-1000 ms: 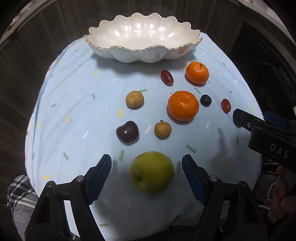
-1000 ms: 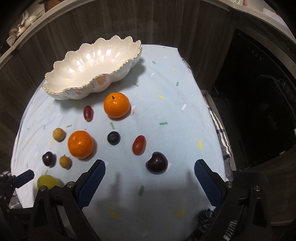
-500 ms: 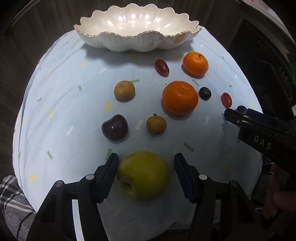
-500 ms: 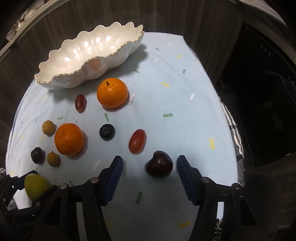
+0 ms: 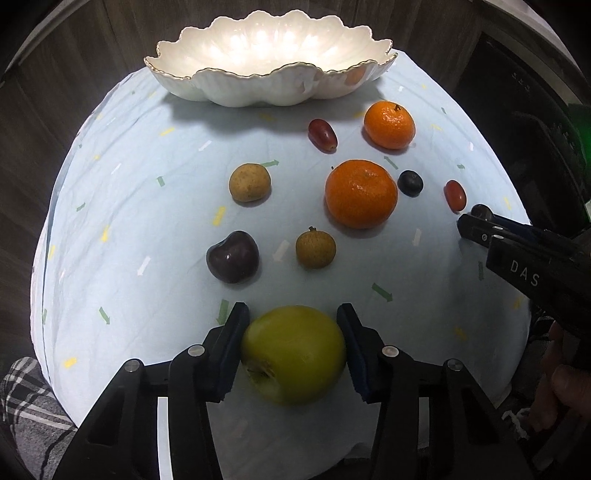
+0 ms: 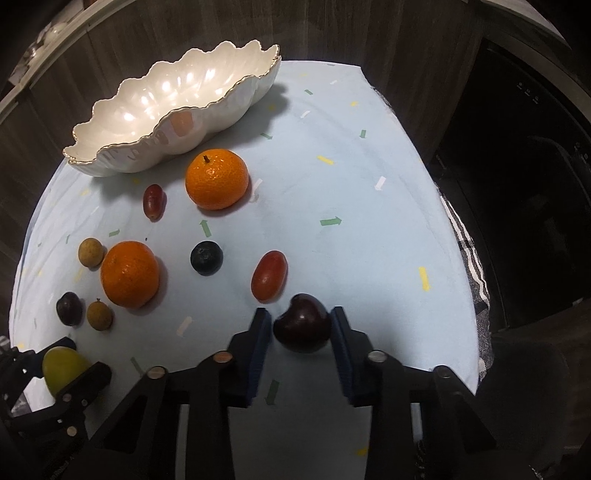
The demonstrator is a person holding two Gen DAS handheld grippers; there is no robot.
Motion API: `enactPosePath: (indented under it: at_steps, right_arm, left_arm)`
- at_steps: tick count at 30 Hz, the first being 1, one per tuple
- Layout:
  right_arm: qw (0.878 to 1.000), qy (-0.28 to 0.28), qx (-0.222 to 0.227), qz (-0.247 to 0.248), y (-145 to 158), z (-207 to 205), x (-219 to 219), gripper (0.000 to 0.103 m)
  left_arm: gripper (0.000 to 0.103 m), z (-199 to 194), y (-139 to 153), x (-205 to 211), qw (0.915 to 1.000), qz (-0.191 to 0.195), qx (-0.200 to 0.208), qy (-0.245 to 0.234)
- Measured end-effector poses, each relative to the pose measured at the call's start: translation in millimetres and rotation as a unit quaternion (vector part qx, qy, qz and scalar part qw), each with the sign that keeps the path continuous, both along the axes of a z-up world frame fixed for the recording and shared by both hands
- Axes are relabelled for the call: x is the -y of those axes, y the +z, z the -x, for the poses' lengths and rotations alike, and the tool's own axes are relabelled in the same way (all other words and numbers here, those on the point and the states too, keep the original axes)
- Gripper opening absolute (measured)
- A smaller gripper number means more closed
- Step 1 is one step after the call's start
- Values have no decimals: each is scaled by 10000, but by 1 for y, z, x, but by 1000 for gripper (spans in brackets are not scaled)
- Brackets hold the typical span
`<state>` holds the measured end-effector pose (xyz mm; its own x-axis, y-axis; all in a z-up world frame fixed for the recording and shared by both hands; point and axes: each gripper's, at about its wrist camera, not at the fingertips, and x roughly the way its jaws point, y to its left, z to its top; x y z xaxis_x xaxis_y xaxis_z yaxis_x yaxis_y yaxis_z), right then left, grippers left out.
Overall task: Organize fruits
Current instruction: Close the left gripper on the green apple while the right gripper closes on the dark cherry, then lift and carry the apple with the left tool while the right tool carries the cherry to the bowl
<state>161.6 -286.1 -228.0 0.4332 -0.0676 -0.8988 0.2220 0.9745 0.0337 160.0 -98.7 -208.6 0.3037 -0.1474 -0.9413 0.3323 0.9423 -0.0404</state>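
My left gripper (image 5: 293, 321) is shut on a green apple (image 5: 293, 352) at the near edge of the blue cloth; it also shows in the right wrist view (image 6: 61, 367). My right gripper (image 6: 301, 326) has its pads against a dark cherry (image 6: 303, 326) on the cloth. A white scalloped bowl (image 5: 258, 88) stands at the back and holds nothing. Two oranges (image 5: 360, 194) (image 5: 389, 124), two red grapes (image 5: 322, 134) (image 5: 455, 195), a blueberry (image 5: 410, 182), two longans (image 5: 249, 182) (image 5: 315, 248) and another dark cherry (image 5: 232, 256) lie between bowl and grippers.
The round table is covered by a pale blue cloth (image 5: 147, 229) with confetti marks. Dark wood wall panels (image 6: 388, 33) stand behind it. A dark appliance (image 6: 528, 184) is to the right. A checked cloth (image 5: 26, 406) shows at the lower left.
Both grippers moved forward and closed: the left around the green apple, the right around the dark cherry. The other fruits have not moved.
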Motion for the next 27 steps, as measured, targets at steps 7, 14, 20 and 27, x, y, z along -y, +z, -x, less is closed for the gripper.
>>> enactPosePath:
  at_steps: [7, 14, 20, 27]
  right_arm:
    - [10000, -12, 18, -29, 0, 1, 1, 31]
    - [9999, 22, 102, -101, 7, 2, -1, 31]
    - [9996, 43, 219, -145, 19, 2, -4, 31]
    - [9989, 89, 416, -172, 36, 3, -9, 31]
  left_arm:
    - [49, 3, 1, -1, 10000, -19, -9, -19]
    - [49, 3, 12, -4, 10000, 25, 70, 18]
    - [49, 1, 25, -7, 9997, 70, 206, 67]
    - [49, -3, 43, -13, 9990, 92, 424, 107]
